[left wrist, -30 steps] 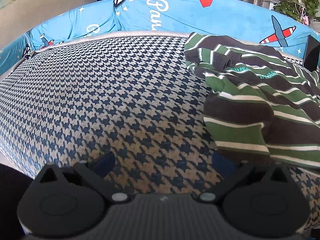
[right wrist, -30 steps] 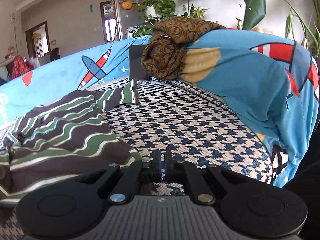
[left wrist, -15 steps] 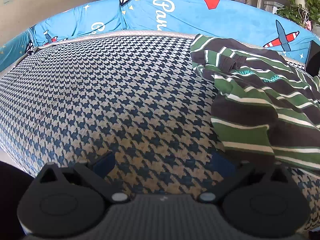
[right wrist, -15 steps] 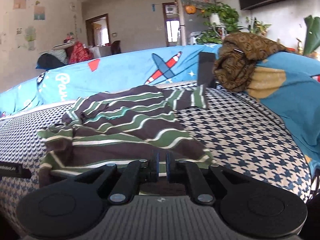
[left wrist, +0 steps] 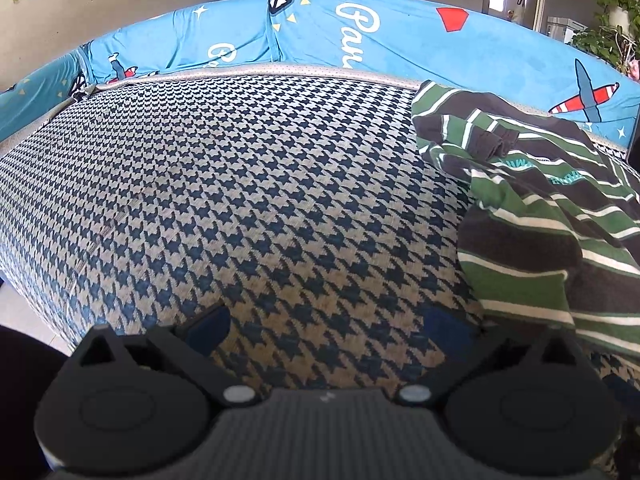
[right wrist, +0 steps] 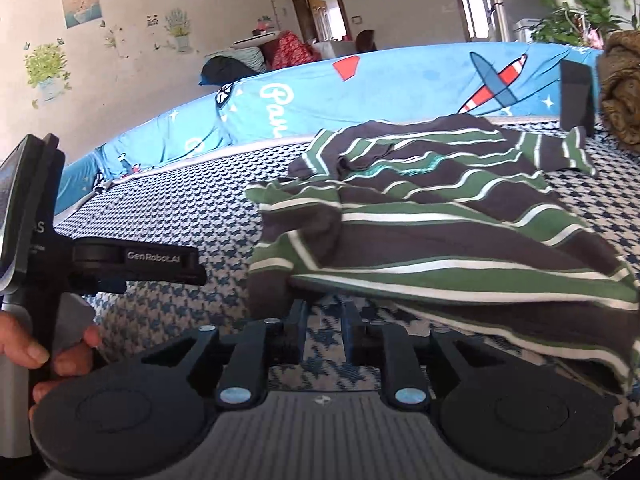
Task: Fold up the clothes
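A crumpled shirt with green, dark brown and white stripes (right wrist: 440, 216) lies on the houndstooth sofa seat (right wrist: 192, 216). My right gripper (right wrist: 325, 320) sits low just in front of the shirt's near hem; its jaws are opening, a narrow gap between them, with only seat fabric showing through. In the left wrist view the shirt (left wrist: 540, 208) lies to the right. My left gripper (left wrist: 328, 326) stands wide open over the bare seat (left wrist: 240, 200), nothing between its fingers. The right wrist view shows the left gripper (right wrist: 120, 264) at the left, held by a hand (right wrist: 24, 352).
A blue airplane-print cover (right wrist: 360, 92) drapes the sofa back behind the shirt. A brown patterned cloth (right wrist: 624, 88) is heaped at the far right beside a dark upright object (right wrist: 576, 96). The seat's front edge (left wrist: 24, 280) drops off at the left.
The right gripper swung left from the sofa arm to face the shirt, and its shut jaws have parted a little. The left gripper stayed wide open and barely moved.
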Demonstrator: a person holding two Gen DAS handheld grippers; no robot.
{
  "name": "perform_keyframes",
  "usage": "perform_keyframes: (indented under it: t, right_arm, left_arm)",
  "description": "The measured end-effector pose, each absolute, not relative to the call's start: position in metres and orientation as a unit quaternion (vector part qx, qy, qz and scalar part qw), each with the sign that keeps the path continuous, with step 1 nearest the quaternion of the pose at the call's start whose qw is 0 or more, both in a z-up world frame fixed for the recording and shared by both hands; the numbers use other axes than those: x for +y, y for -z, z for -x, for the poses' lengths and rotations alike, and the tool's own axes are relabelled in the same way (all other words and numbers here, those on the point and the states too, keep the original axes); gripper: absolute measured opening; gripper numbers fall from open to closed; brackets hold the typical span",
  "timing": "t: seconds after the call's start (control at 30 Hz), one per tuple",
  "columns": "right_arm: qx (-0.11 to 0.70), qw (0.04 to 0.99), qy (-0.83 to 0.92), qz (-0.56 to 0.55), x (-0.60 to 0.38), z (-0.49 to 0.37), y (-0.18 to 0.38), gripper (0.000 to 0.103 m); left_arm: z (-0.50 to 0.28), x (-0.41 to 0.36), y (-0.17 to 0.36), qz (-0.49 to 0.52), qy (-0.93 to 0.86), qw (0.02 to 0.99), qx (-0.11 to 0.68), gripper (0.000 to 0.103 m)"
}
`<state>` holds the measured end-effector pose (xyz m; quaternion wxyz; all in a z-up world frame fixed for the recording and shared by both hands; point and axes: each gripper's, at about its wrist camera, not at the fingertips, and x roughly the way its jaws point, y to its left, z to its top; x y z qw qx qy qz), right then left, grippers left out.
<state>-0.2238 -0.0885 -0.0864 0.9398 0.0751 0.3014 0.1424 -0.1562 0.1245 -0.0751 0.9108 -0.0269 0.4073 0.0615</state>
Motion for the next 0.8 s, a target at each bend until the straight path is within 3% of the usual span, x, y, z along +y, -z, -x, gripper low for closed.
perform_keyframes:
  t: [0.17, 0.43, 0.5, 0.53, 0.8]
  right_arm:
    - [0.311, 0.935, -0.154, -0.066, -0.070, 0.213, 0.094, 0.037]
    - [0.313, 0.937, -0.143, -0.062, -0.053, 0.196, 0.104, 0.039]
    - [0.314, 0.937, -0.142, -0.055, -0.050, 0.195, 0.104, 0.025]
    - [0.315, 0.937, -0.142, -0.052, -0.048, 0.194, 0.104, 0.008]
    - [0.258, 0.950, -0.173, -0.034, -0.041, 0.217, 0.063, 0.005]
  left_arm:
    - [0.155, 0.132, 0.076, 0.037, -0.065, 0.910, 0.407, 0.103]
    - [0.154, 0.144, 0.076, 0.051, -0.072, 0.909, 0.407, 0.103]
    - [0.154, 0.146, 0.075, 0.054, -0.073, 0.909, 0.406, 0.103]
    - [0.154, 0.148, 0.074, 0.055, -0.074, 0.910, 0.405, 0.103]
    - [0.156, 0.168, 0.059, 0.076, -0.108, 0.919, 0.371, 0.103]
